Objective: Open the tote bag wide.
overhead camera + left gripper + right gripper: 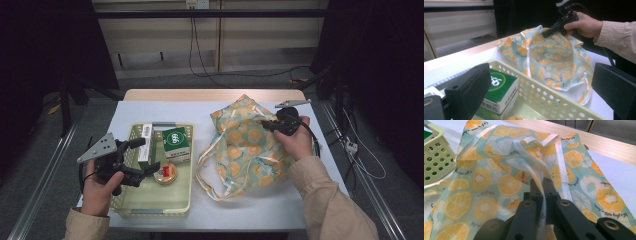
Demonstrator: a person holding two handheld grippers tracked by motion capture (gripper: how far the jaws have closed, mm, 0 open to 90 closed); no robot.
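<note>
A fabric bag (245, 150) printed with orange slices lies on the white tabletop, right of centre. My right gripper (265, 125) is shut on a fold of its cloth near the top; in the right gripper view the jaws (541, 183) pinch a pale translucent strap of the bag (486, 182). The left gripper view shows that same gripper (547, 31) holding the bag (551, 60) up a little. My left gripper (145, 157) hovers open over the left side of a pale yellow basket (182, 200), nothing between its fingers (471, 90).
Inside the basket sit a green box (175, 140), a white box (145, 145) and a small round tin (165, 172). The perforated basket wall (544, 100) runs between my left jaws and the bag. A wooden table edge (210, 94) lies at the back.
</note>
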